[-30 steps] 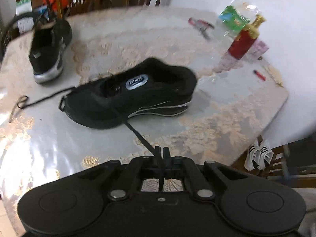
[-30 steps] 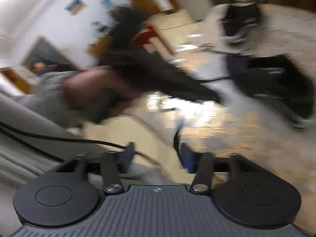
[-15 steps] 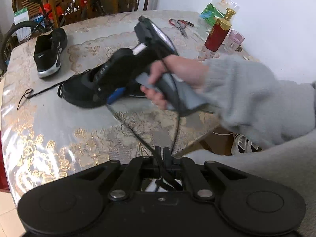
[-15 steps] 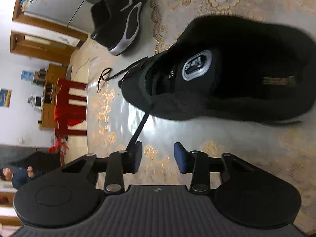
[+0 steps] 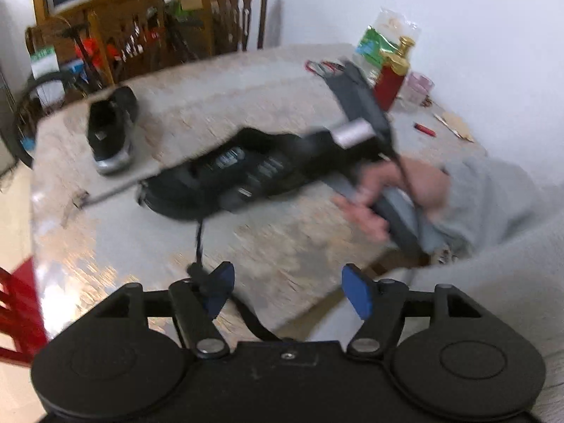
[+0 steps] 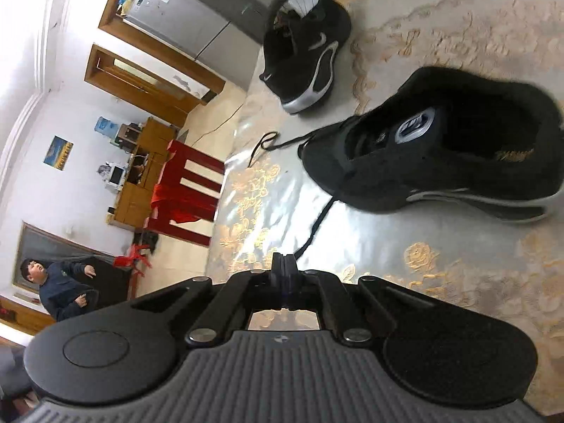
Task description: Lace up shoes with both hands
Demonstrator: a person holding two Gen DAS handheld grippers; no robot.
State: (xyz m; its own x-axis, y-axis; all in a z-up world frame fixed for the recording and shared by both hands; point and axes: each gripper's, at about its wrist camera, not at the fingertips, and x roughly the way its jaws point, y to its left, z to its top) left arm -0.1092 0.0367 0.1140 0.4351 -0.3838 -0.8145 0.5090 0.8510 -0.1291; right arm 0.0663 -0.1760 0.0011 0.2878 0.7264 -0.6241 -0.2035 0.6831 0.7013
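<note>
A black sneaker (image 6: 440,162) lies on its side on the patterned table (image 6: 458,282), also in the left wrist view (image 5: 246,176). Its black lace (image 6: 317,225) runs from the toe end to my right gripper (image 6: 283,264), which is shut on it. My left gripper (image 5: 289,287) has its jaws opening, with nothing pressed between the blue pads (image 5: 356,292). The slack lace (image 5: 199,243) drapes past its left finger. A hand (image 5: 387,190) in a grey sleeve holds the right gripper low over the shoe. The lace's other end (image 6: 268,144) lies loose on the table.
A second black sneaker (image 6: 306,53) with a silver sole stands farther back. A red bottle (image 5: 391,77), scissors (image 5: 319,67), a bag and a small glass sit at the far right corner. A red chair (image 6: 187,190) stands by the table edge. A person (image 6: 60,289) is in the room beyond.
My left gripper went from shut on the lace to open and drew back and up. My right gripper rolled, came down beside the shoe and shut on the lace.
</note>
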